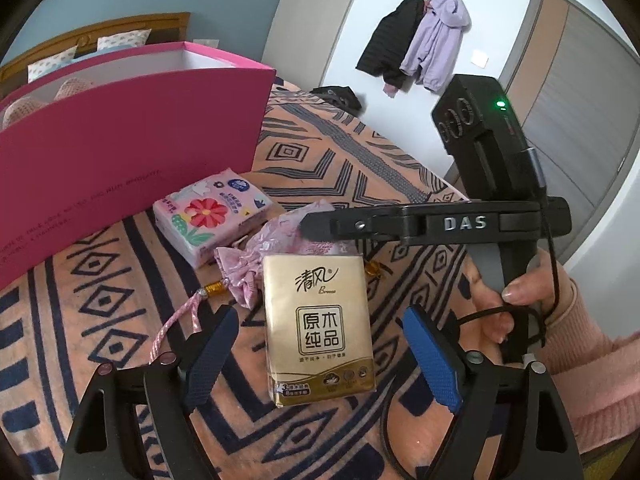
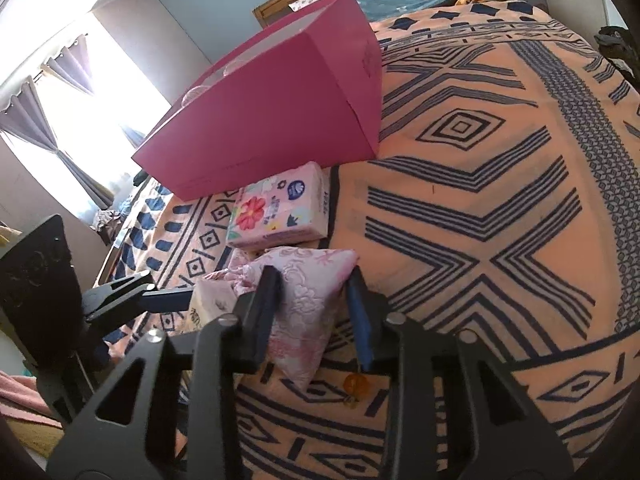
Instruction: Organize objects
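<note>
Left gripper (image 1: 320, 356): jaws open around gold tissue pack (image 1: 318, 328). Right gripper (image 2: 314, 316): jaws open, straddling pink pouch (image 2: 308, 300) on the bed (image 2: 480, 200).

Could not tell from either view whether the right gripper (image 2: 312, 312) actually pressed the pink brocade pouch (image 2: 308, 300), its pads hiding the pouch's sides. Saw only a corner of the gold tissue pack (image 2: 208, 304) from the right wrist, the rest behind pouch and finger. Lost the pink box (image 1: 120, 152) past the left edge, its small printed lettering unreadable.
</note>
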